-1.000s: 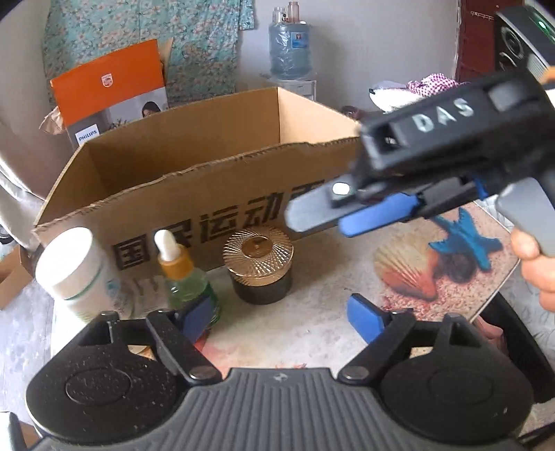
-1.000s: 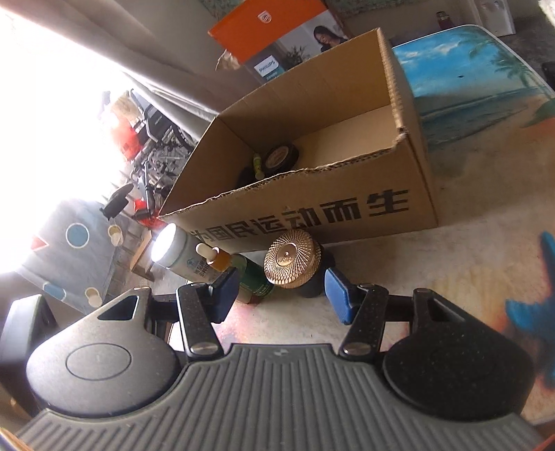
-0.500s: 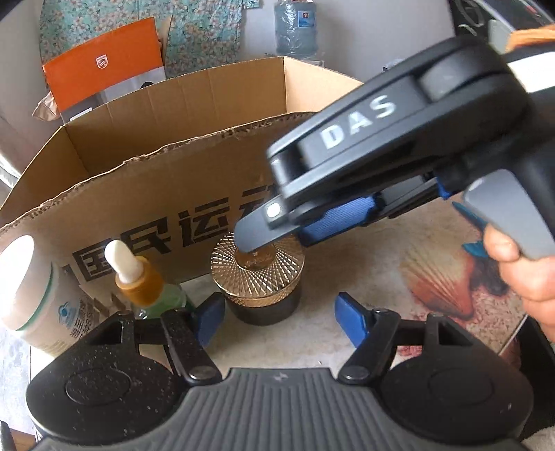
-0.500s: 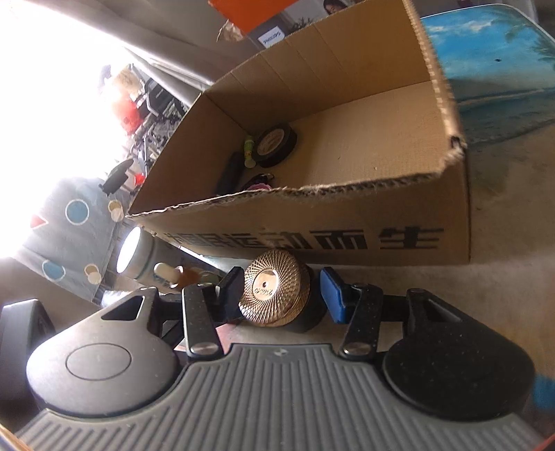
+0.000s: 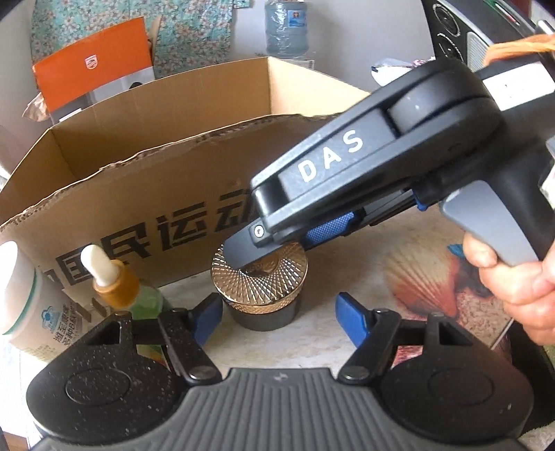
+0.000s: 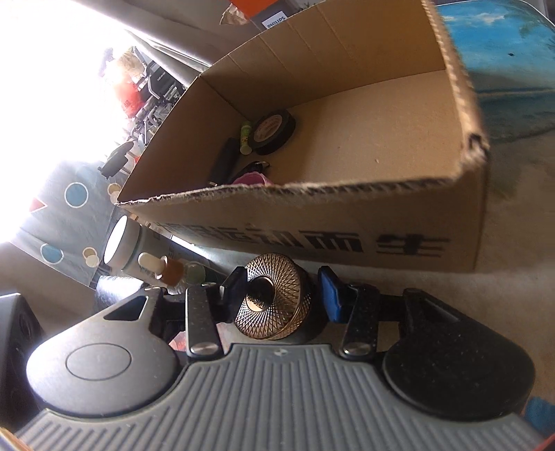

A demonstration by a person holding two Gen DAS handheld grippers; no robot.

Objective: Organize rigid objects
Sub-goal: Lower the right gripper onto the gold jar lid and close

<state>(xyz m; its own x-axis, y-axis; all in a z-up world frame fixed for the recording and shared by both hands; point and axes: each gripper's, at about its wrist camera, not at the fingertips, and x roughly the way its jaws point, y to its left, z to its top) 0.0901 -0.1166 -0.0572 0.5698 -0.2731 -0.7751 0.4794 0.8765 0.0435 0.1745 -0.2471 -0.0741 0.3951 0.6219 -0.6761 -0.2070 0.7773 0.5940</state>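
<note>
A black jar with a gold patterned lid stands on the table in front of a cardboard box. My right gripper is open, its blue pads on either side of the jar; from the left wrist view it reaches down over the lid. My left gripper is open and empty, just in front of the jar. A dropper bottle with an amber neck and a white tub stand to the left.
The box holds a black round tin, a small green tube and dark items at its left end. An orange Philips carton and a water jug stand behind. The tablecloth shows shells.
My right gripper came down and forward until its open fingers bracket the gold-lidded jar. My left gripper moved slightly closer to the jar and stayed open.
</note>
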